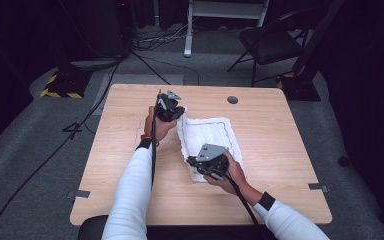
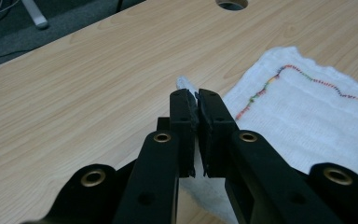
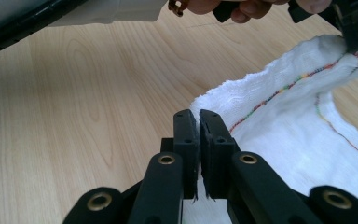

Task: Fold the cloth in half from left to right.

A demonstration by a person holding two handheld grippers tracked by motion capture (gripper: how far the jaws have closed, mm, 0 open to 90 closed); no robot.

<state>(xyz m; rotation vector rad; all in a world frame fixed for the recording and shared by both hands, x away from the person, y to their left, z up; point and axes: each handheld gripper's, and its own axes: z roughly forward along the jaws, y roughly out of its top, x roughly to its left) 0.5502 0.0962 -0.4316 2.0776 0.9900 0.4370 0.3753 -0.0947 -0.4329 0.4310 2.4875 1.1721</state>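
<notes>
White towel [image 1: 211,142] with a multicoloured stitched line [image 2: 307,79] lies on the wooden tabletop [image 1: 130,170], a little toward the far edge and right of centre; it looks already doubled over at least once, judging by the thick layered left side.

Left gripper [image 1: 172,111] — jaws clamped narrow on the towel's far-left corner; in the left gripper view a tuft of white cloth pokes out just past the tips. Right gripper [image 1: 200,164] — jaws likewise pinched tight on the near-left corner, cloth edge caught between the pads in the right gripper view [image 3: 198,122]. Both corners are lifted off the wood; the left edge of the towel stands up between the two grippers while the right part rests flat on the tabletop.

In the right gripper view, the raised edge runs away from the jaws up to the other gripper at the top right corner, with fingers [image 3: 242,9] of the left hand beside it.

Judgement on progress: a fold is under way — the grasp on both left corners is made and the edge is up, but it has not been carried across. Left to do, probably: bring the lifted edge over toward the towel's right edge, lay it down square, release both corners.

Cable hole [image 1: 232,100] near the far edge, well apart from the towel.
</notes>
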